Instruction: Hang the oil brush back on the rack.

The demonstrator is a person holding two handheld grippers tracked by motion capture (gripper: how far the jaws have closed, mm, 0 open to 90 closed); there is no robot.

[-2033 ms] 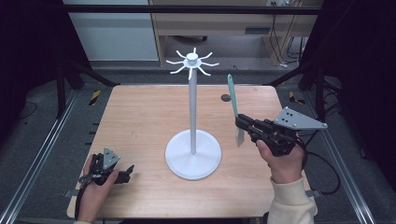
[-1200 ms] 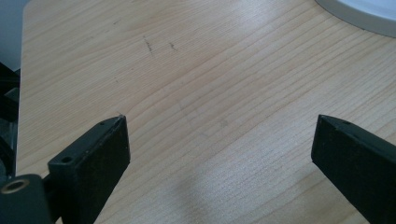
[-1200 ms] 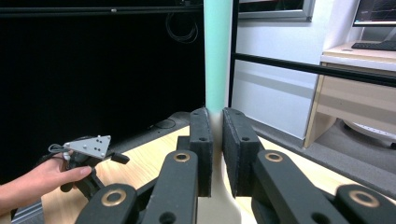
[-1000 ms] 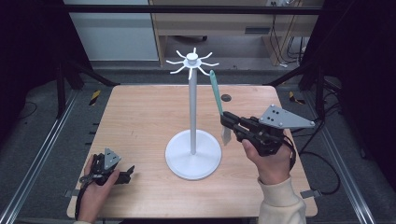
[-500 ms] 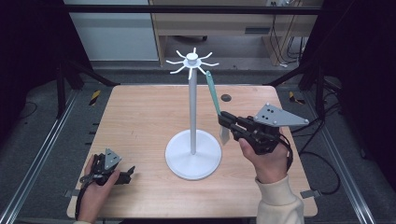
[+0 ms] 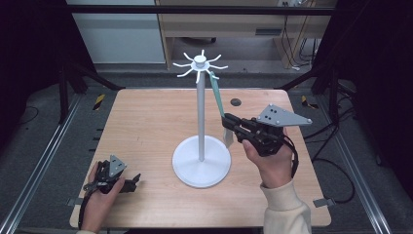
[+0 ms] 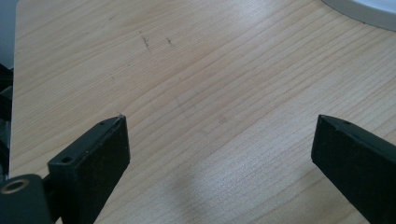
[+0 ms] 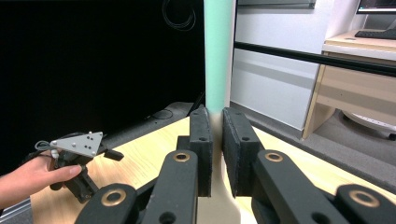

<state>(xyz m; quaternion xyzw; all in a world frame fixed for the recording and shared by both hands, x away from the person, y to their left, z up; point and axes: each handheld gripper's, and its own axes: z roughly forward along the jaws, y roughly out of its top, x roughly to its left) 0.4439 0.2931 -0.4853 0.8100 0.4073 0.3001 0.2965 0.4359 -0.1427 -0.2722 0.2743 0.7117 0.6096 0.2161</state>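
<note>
While two seconds ago the right tool [image 6: 228, 127] held the green-handled utensil [image 6: 217, 103] out over the counter's [image 6: 146, 122] three o'clock side, well clear of the white hook stand [image 6: 200, 117], it has since swung inward toward the centre. The utensil's green tip now sits just below the hook pointing to about four o'clock on the crown; whether it touches that hook I cannot tell. In the right gripper view the jaws are clamped on the utensil [image 8: 218, 56], near where green handle meets pale blade. That shift reads as a hanging move nearly lined up, with the last step probably being to thread the handle's end onto the hook. The left tool [image 6: 130, 181] has stayed resting at the counter's seven o'clock corner, jaws spread apart over bare wood in the left gripper view.
</note>
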